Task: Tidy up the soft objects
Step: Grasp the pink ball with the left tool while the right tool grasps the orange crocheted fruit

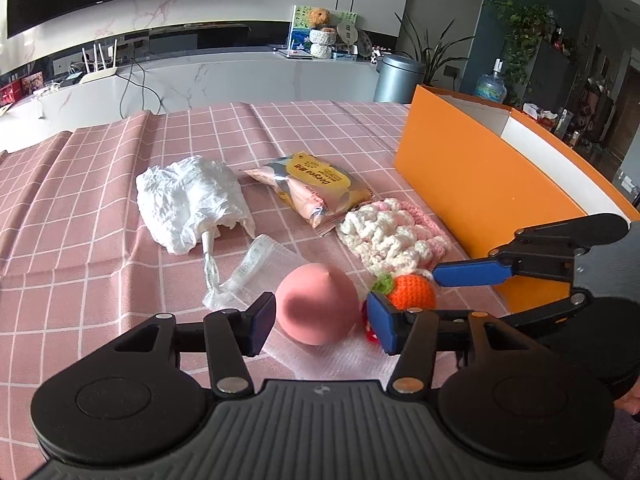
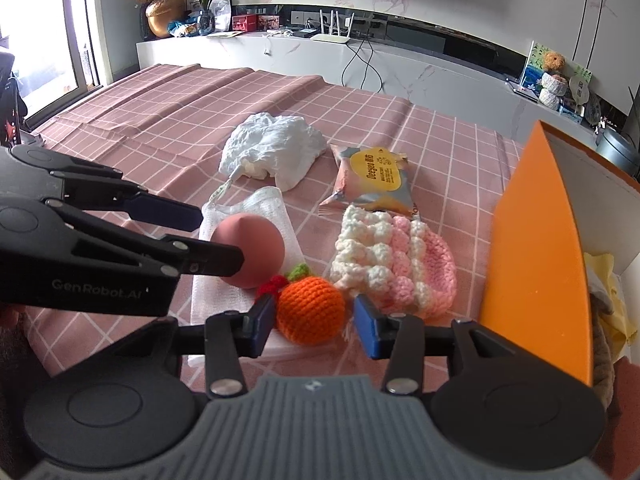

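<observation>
A pink teardrop sponge (image 1: 318, 306) lies on a white gauze cloth (image 1: 260, 262) between the open fingers of my left gripper (image 1: 322, 324), not squeezed. An orange crocheted fruit (image 2: 311, 310) with a green leaf sits between the open fingers of my right gripper (image 2: 315, 326). Behind them lie a pink-and-white crocheted hat (image 2: 394, 262), a wet-wipes pack (image 2: 374, 178) and a crumpled white diaper (image 2: 274, 148). The sponge also shows in the right wrist view (image 2: 256, 254), with the left gripper's fingers (image 2: 212, 258) around it. The right gripper's fingers (image 1: 472, 272) reach in beside the orange fruit (image 1: 412, 290) in the left wrist view.
An orange box (image 1: 480, 184) with a white inside stands at the right on the pink checked tablecloth (image 1: 100, 200); it holds yellow and grey soft items (image 2: 608, 292). A white TV counter (image 1: 240, 72) runs behind the table.
</observation>
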